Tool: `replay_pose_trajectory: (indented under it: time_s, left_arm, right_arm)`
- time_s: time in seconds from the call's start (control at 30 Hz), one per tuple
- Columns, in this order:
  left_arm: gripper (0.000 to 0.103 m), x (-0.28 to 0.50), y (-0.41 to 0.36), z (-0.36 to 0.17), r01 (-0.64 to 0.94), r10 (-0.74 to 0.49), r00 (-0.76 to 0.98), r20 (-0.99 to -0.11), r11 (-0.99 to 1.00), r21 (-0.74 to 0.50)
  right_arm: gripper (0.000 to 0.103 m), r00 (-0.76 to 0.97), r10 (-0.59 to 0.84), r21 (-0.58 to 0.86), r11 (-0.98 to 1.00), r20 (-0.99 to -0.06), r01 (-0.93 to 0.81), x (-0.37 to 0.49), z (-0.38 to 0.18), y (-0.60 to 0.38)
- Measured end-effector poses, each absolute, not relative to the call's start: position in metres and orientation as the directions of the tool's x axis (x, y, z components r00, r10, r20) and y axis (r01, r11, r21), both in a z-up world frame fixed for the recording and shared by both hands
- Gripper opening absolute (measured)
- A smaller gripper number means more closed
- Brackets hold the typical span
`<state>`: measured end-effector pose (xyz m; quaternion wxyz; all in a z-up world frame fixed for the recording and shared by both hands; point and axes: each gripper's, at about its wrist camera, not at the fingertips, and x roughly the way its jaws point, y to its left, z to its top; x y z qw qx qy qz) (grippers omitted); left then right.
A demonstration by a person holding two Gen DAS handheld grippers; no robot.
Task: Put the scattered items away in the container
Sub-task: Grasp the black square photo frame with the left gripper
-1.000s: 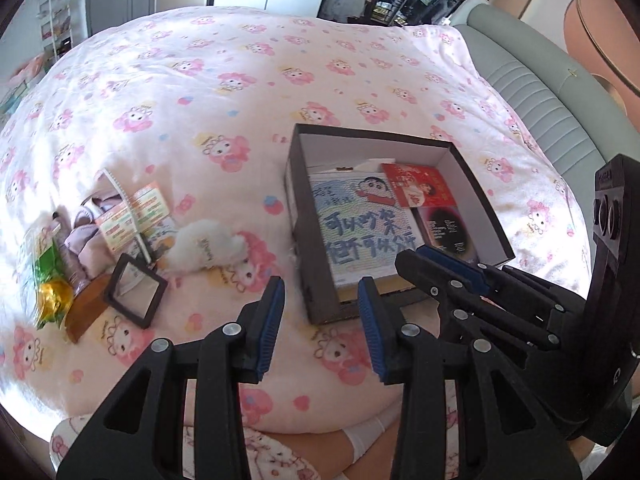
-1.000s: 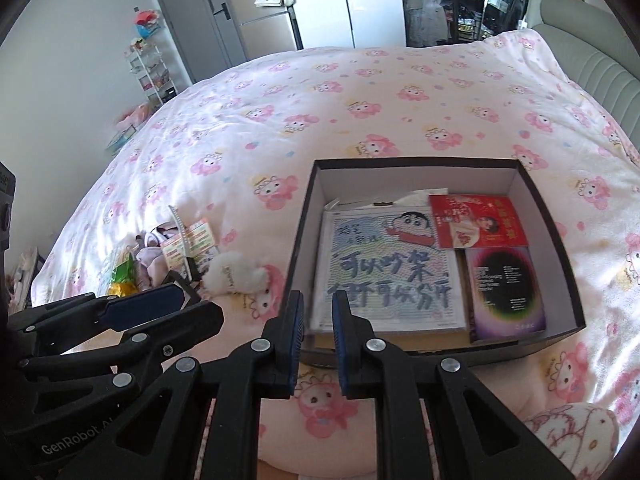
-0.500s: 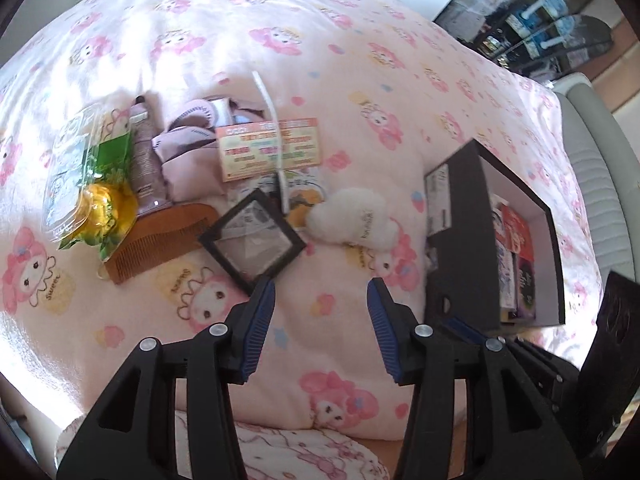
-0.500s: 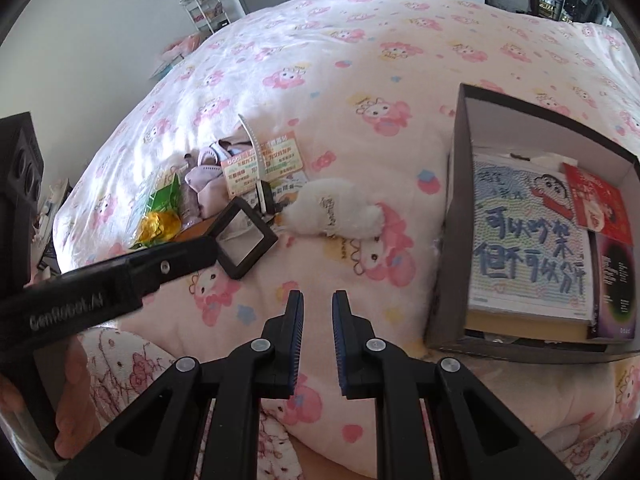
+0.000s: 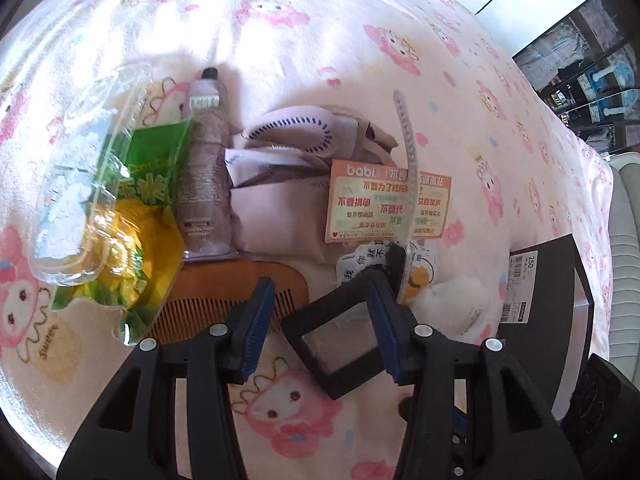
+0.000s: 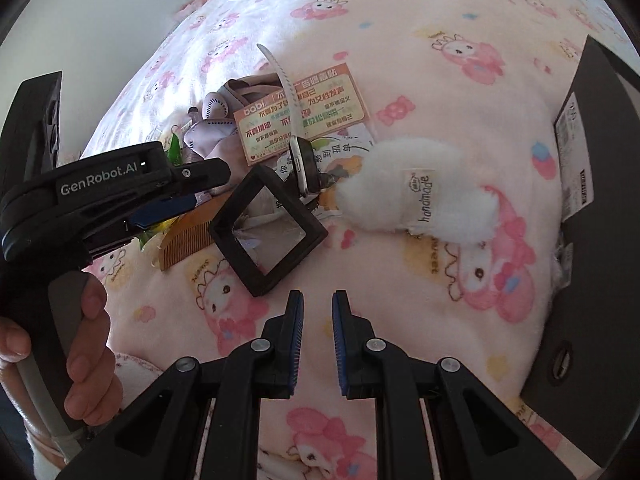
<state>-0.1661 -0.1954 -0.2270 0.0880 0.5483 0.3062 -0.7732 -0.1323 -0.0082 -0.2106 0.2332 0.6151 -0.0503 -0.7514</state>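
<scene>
bed: pink cartoon-print blanket (image 5: 320, 40) covers the whole bed, soft and rumpled, so nothing on it lies quite flat.
container: black box (image 6: 600, 208) sits toward the right side of the bed, only its outer wall and a price sticker showing (its inside is out of sight in both views).
scattered items: clear plastic tray (image 5: 80, 184), green-and-yellow snack bag (image 5: 136, 216), brown tube (image 5: 204, 176), lilac pouch (image 5: 276, 208), orange card (image 5: 384, 208) with a white strap (image 5: 406, 136) across it, wooden comb (image 5: 224, 292), black square frame (image 6: 268, 228), white fluffy toy (image 6: 416, 196).
progress: early by the look of it; every item listed lies on the blanket, none is lifted.
left claw (image 5: 320, 320): fingers apart, empty, poised over the near corner of the frame and the comb's teeth.
right claw (image 6: 316, 328): fingers drawn together on nothing, above bare blanket, just short of the frame.
open room: bare blanket lies between the toy and the box wall, a fair lane for carrying.
tight spots: the pile overlaps, comb under bag and tube, frame touching papers; the two claws are close.
</scene>
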Motion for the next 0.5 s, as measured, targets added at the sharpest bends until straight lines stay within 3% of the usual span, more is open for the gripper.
replay_pose_trajectory:
  time_s: [0.07, 0.27, 0.37, 0.5]
  left_arm:
    - [0.049, -0.168, -0.192, -0.236, 0.463, 0.256, -0.356, -0.899, -0.787, -0.407]
    - [0.050, -0.164, -0.179, -0.233, 0.428, 0.263, -0.337, -0.904, -0.813, -0.396]
    - [0.060, -0.163, -0.166, -0.245, 0.411, 0.318, -0.253, -0.914, -0.820, -0.399]
    - [0.060, -0.163, -0.146, -0.242, 0.334, 0.335, -0.235, -0.912, -0.854, -0.399]
  right_arm:
    - [0.012, -0.107, -0.450, 0.411, -0.872, -0.886, 0.265, -0.138, -0.219, -0.012]
    - [0.012, -0.092, -0.412, 0.380, -0.892, -0.907, 0.246, -0.143, -0.238, -0.019]
    - [0.012, -0.114, -0.402, 0.370, -0.901, -0.908, 0.227, -0.140, -0.234, -0.009]
    - [0.012, -0.150, -0.390, 0.356, -0.910, -0.908, 0.212, -0.140, -0.223, 0.007]
